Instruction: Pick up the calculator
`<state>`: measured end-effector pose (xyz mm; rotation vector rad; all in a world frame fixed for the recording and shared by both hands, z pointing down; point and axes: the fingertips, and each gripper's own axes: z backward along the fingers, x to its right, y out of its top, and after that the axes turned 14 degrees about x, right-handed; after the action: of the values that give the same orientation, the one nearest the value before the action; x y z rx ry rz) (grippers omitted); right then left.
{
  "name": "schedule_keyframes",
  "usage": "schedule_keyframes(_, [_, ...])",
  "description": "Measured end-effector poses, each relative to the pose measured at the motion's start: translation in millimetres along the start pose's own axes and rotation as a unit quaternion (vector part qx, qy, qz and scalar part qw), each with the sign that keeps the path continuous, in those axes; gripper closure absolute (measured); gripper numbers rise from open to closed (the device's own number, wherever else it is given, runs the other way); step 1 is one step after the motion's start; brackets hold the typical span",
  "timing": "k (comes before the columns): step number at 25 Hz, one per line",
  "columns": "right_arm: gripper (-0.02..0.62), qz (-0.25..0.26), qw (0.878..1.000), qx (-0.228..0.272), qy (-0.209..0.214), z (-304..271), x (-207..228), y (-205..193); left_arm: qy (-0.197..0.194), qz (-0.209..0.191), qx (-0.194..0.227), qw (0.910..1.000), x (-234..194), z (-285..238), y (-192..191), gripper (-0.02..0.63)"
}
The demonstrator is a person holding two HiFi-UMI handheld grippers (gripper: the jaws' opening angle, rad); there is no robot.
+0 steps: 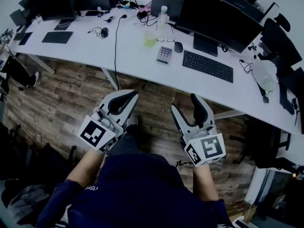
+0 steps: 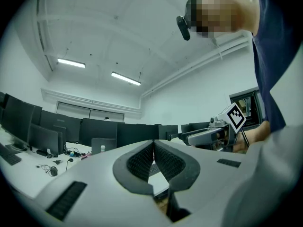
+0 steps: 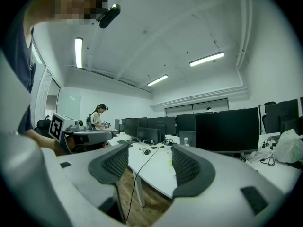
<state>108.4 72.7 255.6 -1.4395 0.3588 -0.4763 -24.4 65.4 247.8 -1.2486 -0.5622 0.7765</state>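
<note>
The calculator (image 1: 165,54), grey with pale keys, lies on the long white desk (image 1: 133,56) between a green cup and a black keyboard. Both grippers hang low over the wooden floor, well short of the desk's near edge. My left gripper (image 1: 129,95) has its jaws shut, the ribbed pads (image 2: 142,161) touching at the tip with nothing between them. My right gripper (image 1: 184,103) is open, with the desk showing through the gap between its pads (image 3: 185,165). The calculator cannot be made out in either gripper view.
On the desk near the calculator are a black keyboard (image 1: 207,65), a mouse (image 1: 178,46), a green cup (image 1: 150,38) and a water bottle (image 1: 163,15), with monitors (image 1: 216,14) behind. A black cable (image 1: 115,46) hangs off the edge. Another person (image 3: 99,117) stands far off.
</note>
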Motion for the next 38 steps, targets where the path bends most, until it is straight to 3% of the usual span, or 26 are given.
schedule_keyframes(23, [0.302, 0.002, 0.997, -0.052, -0.051, -179.0, 42.7, -46.9, -0.04, 0.049, -0.024, 0.9977, -189.1, -69.8, -46.6, 0.578])
schedule_keyframes(38, [0.305, 0.014, 0.995, -0.08, -0.064, -219.9, 73.7, -80.6, -0.053, 0.066, -0.054, 0.995, -231.8, -97.5, -78.4, 0.578])
